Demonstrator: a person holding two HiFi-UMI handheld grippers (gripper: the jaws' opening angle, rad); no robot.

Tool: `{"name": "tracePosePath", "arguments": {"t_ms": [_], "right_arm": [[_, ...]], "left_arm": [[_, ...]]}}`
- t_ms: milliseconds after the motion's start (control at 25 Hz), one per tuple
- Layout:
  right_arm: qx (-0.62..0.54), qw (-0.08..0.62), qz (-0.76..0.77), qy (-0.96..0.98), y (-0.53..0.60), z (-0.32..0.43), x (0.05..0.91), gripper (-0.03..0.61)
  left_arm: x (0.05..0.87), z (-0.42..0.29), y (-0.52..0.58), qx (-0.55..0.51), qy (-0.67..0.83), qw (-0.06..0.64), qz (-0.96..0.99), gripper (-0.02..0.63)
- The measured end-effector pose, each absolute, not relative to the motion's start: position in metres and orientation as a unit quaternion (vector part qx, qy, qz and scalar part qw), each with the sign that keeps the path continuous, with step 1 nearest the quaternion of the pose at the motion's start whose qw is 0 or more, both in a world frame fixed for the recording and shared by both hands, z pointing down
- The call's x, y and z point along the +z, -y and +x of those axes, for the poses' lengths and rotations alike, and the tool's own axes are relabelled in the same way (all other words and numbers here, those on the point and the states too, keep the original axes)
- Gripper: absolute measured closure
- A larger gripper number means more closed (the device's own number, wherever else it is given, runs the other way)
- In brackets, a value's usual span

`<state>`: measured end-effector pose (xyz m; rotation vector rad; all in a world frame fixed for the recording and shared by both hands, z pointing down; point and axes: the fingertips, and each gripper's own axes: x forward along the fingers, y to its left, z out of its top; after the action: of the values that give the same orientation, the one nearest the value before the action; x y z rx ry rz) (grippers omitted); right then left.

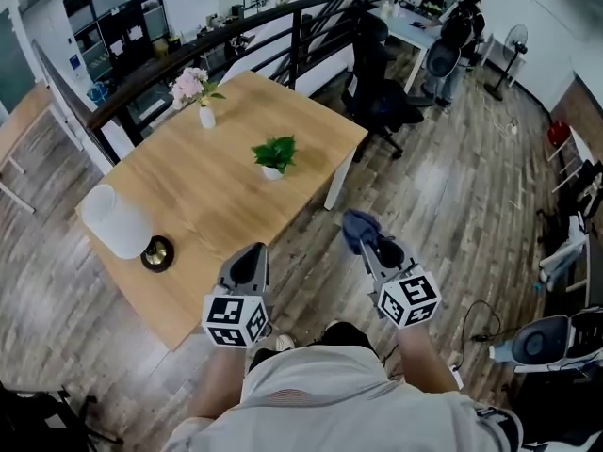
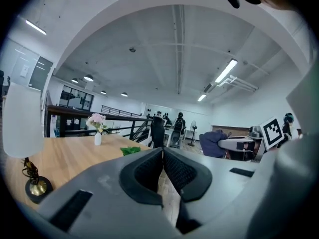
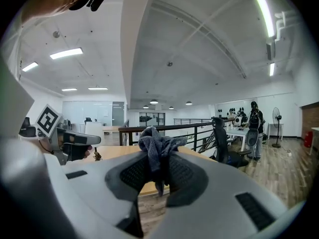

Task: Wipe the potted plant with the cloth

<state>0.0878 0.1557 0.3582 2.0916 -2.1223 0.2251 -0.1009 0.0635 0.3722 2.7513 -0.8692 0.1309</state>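
The small potted plant [image 1: 274, 154] with green leaves in a white pot stands near the middle of the wooden table [image 1: 212, 205]; its leaves [image 2: 130, 150] show just past the left jaws in the left gripper view. My right gripper [image 1: 362, 236] is shut on a blue-grey cloth [image 1: 358, 228], bunched above the jaws [image 3: 155, 152], over the floor beside the table's near right edge. My left gripper [image 1: 248, 264] is shut with nothing in it, at the table's near edge. Both are well short of the plant.
A vase of pink flowers [image 1: 199, 91] stands at the table's far side, a white-shaded lamp [image 1: 118, 222] with a brass base at its left end. A black railing [image 1: 236, 36] runs behind. Office chairs [image 1: 382, 97] and people at desks lie far right.
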Motion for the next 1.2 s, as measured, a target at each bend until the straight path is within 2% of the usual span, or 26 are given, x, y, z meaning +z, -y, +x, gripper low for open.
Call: {"name": "tracePosePath", "arguments": {"t_ms": [440,840,1000,1200], "right_arm": [[0.09,0.071,0.665,0.738,-0.037,0.129,0.386,0.449],[0.078,0.081,0.612,0.783,0.103,0.216,0.375,0.449],[0.084,0.097,0.577,0.807,0.153,0.244,0.381,0.449],[0.117,0.114,0.523,0.837,0.202,0.24,0.415,0.449]], "left_arm": [[0.398,-0.072,0.033,0.057,0.341,0.14,0.928,0.597],[0.389,0.014,0.147,0.043,0.392,0.143,0.908,0.597],[0.404,0.034,0.179,0.036,0.428,0.168,0.887,0.597],[0.436,0.026,0.203,0.037,0.471,0.225,0.852,0.597]]}}
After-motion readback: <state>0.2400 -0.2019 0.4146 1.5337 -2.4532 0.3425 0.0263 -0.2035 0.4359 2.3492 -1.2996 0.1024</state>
